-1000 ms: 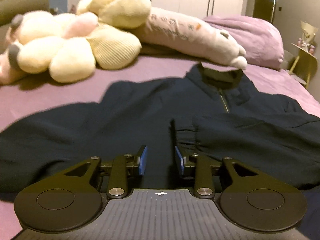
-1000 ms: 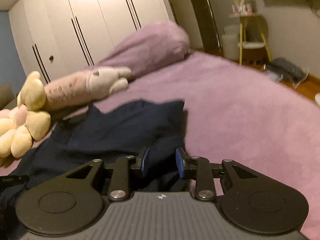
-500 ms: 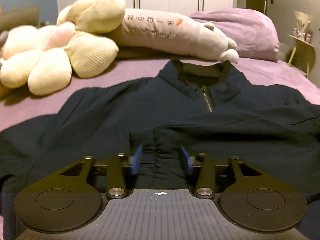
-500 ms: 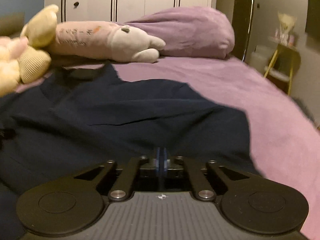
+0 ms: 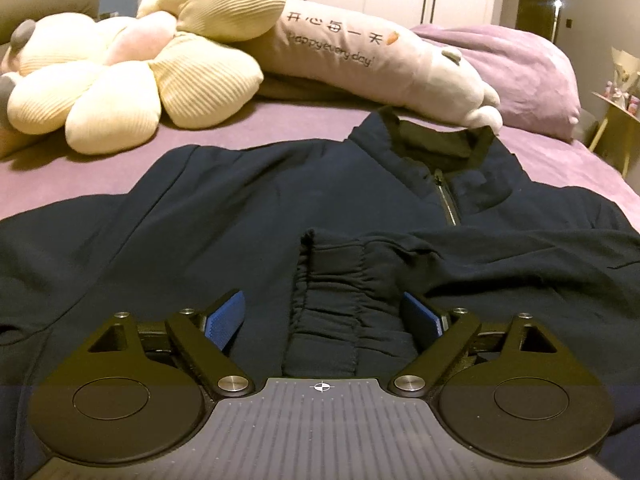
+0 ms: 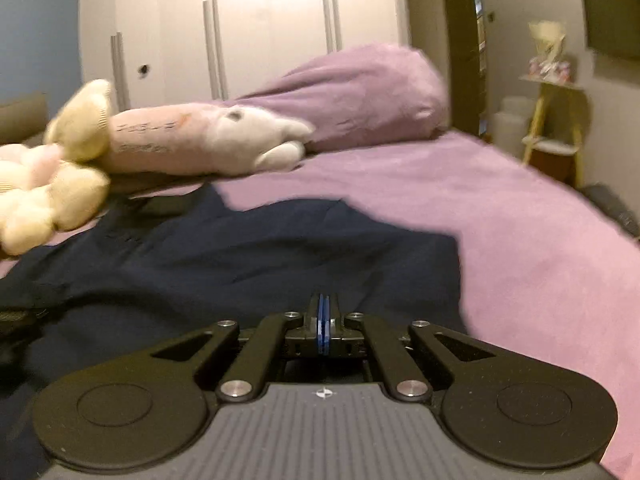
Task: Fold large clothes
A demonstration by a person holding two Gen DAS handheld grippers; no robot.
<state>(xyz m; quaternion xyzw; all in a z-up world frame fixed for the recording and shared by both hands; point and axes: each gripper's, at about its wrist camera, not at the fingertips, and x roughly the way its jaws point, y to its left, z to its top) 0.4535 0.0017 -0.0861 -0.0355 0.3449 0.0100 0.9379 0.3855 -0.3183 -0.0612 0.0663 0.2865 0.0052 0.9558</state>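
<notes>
A dark navy zip-neck jacket (image 5: 240, 216) lies front-up on the purple bed (image 5: 80, 172), collar towards the pillows. One sleeve is folded across the chest, and its gathered cuff (image 5: 336, 300) lies between the fingers of my left gripper (image 5: 324, 316). Those jaws are opening, and the blue pads (image 5: 226, 318) stand clear of the cuff on both sides. My right gripper (image 6: 323, 320) hovers low over the jacket (image 6: 260, 248) near its right edge. Its pads are shut together, with no cloth visible between them.
A cream flower-shaped plush (image 5: 120, 80) and a long pink plush pillow (image 5: 360, 64) lie beyond the collar. A purple pillow (image 5: 520, 68) sits at the head of the bed. Bare bedspread (image 6: 500, 220) stretches to the right, with a yellow side table (image 6: 556, 120) beyond it.
My left jaws have spread wide around the sleeve cuff while the gripper sank closer to the jacket. My right jaws closed, and that gripper rolled level and shifted over the jacket.
</notes>
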